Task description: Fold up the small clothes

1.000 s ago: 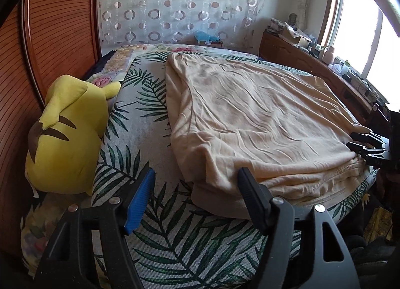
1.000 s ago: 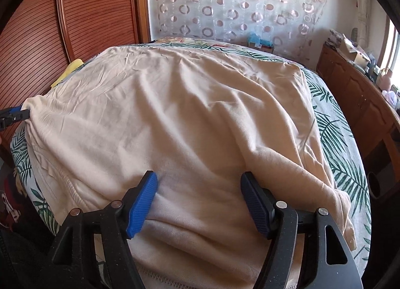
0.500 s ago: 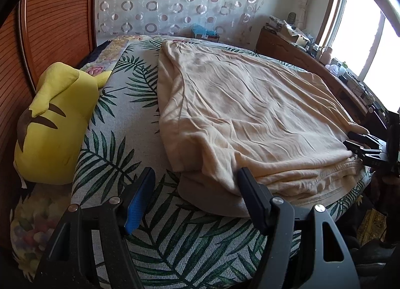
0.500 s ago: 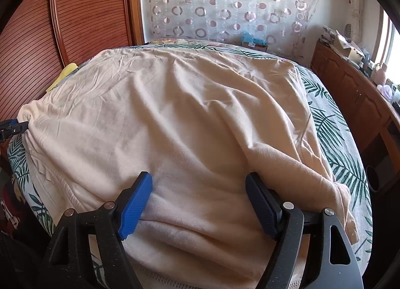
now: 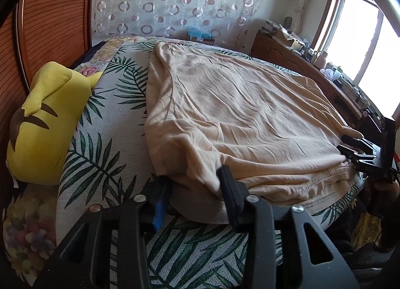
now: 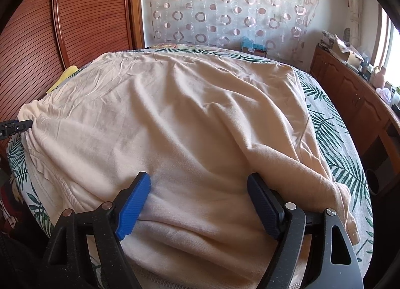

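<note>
the peach-coloured garment lies spread flat across the leaf-print bed cover, its soft knit wrinkled in long diagonal creases. its near hem is doubled into stacked layers at the bed's edge. in the right wrist view one fold runs loosely down its right side.

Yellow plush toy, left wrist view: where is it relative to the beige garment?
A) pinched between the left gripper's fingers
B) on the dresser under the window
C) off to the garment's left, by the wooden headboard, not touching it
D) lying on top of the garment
C: the yellow plush toy leans by the wooden headboard, with a strip of leaf-print bedspread showing between it and the beige garment.
</note>
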A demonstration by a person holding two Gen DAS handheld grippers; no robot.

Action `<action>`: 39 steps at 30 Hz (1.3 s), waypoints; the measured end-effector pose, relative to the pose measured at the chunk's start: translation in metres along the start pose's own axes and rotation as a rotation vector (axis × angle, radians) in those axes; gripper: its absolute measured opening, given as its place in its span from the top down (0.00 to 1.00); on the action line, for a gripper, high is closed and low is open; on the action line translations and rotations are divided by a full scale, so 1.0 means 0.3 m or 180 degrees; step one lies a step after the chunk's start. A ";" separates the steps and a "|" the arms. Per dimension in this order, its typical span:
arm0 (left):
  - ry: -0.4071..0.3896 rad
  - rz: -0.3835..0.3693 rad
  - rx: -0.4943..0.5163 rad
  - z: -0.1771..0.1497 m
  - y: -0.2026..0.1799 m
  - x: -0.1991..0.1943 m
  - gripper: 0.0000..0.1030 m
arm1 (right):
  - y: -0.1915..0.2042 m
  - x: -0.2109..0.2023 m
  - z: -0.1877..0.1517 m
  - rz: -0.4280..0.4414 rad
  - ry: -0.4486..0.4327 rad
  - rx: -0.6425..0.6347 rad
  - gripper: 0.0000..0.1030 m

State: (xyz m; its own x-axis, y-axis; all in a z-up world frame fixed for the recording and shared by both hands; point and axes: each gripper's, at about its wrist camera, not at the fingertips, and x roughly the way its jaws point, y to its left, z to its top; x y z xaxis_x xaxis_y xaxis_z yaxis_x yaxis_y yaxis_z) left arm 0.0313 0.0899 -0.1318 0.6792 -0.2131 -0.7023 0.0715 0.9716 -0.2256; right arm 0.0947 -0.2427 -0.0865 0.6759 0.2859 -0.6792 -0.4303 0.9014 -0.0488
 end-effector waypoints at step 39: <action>-0.0367 -0.1418 0.1282 0.382 -0.820 -0.022 0.92 | -0.293 -0.374 -0.062 -0.0541 -0.0560 0.0633 0.16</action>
State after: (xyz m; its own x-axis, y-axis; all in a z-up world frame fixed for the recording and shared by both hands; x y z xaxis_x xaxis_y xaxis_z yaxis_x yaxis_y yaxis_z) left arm 0.0928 -0.1359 0.0057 0.5936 -0.6172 -0.5165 0.6222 0.7590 -0.1919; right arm 0.0456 -0.3601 -0.0197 0.8289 0.1619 -0.5355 -0.1884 0.9821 0.0053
